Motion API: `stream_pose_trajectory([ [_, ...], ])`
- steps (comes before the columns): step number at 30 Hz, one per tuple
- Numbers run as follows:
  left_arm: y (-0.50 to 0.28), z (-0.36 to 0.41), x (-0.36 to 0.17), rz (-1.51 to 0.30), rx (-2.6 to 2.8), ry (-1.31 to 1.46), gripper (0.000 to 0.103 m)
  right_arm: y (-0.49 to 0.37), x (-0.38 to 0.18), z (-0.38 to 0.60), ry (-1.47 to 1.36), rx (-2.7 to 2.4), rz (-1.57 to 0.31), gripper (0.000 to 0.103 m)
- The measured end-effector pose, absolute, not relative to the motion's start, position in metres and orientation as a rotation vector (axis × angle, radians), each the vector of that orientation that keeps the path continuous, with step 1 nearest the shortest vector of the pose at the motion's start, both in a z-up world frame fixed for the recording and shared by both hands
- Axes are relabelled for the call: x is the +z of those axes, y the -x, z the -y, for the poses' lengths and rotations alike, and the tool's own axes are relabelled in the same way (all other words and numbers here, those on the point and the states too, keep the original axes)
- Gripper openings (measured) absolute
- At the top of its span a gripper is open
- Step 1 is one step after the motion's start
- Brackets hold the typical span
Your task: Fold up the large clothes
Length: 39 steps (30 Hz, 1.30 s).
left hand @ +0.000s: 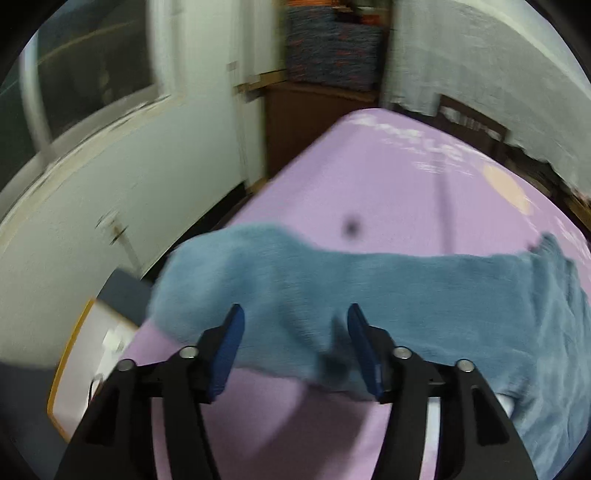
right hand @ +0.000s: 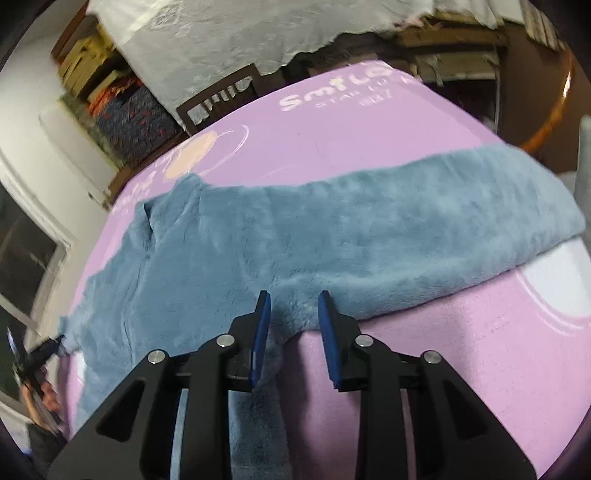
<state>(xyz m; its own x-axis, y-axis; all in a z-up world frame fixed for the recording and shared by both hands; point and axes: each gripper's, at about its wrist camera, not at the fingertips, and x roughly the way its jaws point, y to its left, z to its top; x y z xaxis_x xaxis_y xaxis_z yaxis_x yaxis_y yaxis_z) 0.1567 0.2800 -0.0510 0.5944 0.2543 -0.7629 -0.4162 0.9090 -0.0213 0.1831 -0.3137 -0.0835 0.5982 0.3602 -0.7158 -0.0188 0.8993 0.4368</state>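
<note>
A lilac table cover (right hand: 369, 122) fills most of both views, printed with white lettering and a peach disc (right hand: 190, 155) near its far side. Across it lies the blue fleece garment (right hand: 295, 229), spread as a long band from one side of the table to the other, its pile soft and a little blurred; a narrower piece of it trails toward you beneath your right gripper. Behind the table you see a dark wooden chair (right hand: 218, 98), a pale cloth (right hand: 229, 33) hanging over shelving, and a stack of patterned fabric (left hand: 332, 48) on a cupboard. A white wall and a window (left hand: 85, 70) stand to the left. Your left gripper (left hand: 295, 314) hangs over the near edge of the garment with its blue fingers (left hand: 231, 343) apart and nothing pinched between them. Your right gripper (right hand: 294, 299) sits over the garment's near edge too, fingers closer together but with a clear gap, gripping nothing. In the right view's lower left corner your left hand (right hand: 38, 397) shows, gripping its tool at the fleece's end.
</note>
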Motion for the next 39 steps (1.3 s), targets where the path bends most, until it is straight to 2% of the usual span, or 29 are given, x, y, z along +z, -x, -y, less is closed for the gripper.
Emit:
stream_pose_trajectory([
  [7, -0.225, -0.208, -0.04, -0.865, 0.187, 0.15, 0.062, -0.242, -0.059, 0.257, -0.302, 0.348, -0.882, 0.027],
  [8, -0.234, -0.195, -0.041, -0.874, 0.144, 0.143, 0.062, -0.253, -0.056, 0.247, -0.286, 0.363, -0.883, 0.03],
  [10, -0.255, -0.164, -0.046, -0.886, 0.063, 0.116, 0.063, -0.279, -0.053, 0.225, -0.256, 0.401, -0.894, 0.052],
  [14, -0.296, -0.108, -0.06, -0.917, -0.034, 0.041, 0.063, -0.322, -0.057, 0.182, -0.093, 0.371, -0.896, 0.057],
  [18, -0.332, -0.073, -0.073, -0.95, -0.086, -0.018, 0.063, -0.346, -0.072, 0.167, -0.056, 0.37, -0.932, 0.057],
  [19, -0.342, -0.066, -0.081, -0.967, -0.022, -0.066, 0.068, -0.351, -0.077, 0.164, -0.034, 0.364, -0.947, 0.039],
  [20, -0.349, -0.065, -0.084, -0.967, 0.005, -0.07, 0.071, -0.354, -0.083, 0.163, -0.011, 0.354, -0.97, 0.027],
  [21, -0.354, -0.067, -0.084, -0.964, 0.024, -0.053, 0.074, -0.356, -0.087, 0.162, -0.011, 0.357, -0.99, 0.026],
  [23, -0.366, -0.076, -0.086, -0.969, 0.071, -0.009, 0.077, -0.362, -0.089, 0.169, -0.055, 0.368, -1.006, 0.025],
  [24, -0.369, -0.079, -0.087, -0.965, 0.084, -0.004, 0.083, -0.366, -0.09, 0.171, -0.072, 0.367, -1.016, 0.025],
  [29, -0.344, -0.093, -0.073, -0.965, 0.063, 0.053, 0.078, -0.364, -0.083, 0.172, -0.106, 0.353, -1.008, 0.028],
  [31, -0.322, -0.103, -0.06, -0.94, 0.049, 0.076, 0.078, -0.347, -0.07, 0.178, -0.096, 0.34, -0.971, 0.037],
  [33, -0.297, -0.112, -0.05, -0.929, 0.02, 0.086, 0.078, -0.319, -0.055, 0.191, -0.109, 0.359, -0.949, 0.04],
  [39, -0.203, -0.112, -0.05, -0.974, -0.108, 0.079, 0.078, -0.201, -0.045, 0.223, -0.069, 0.402, -0.972, 0.041],
])
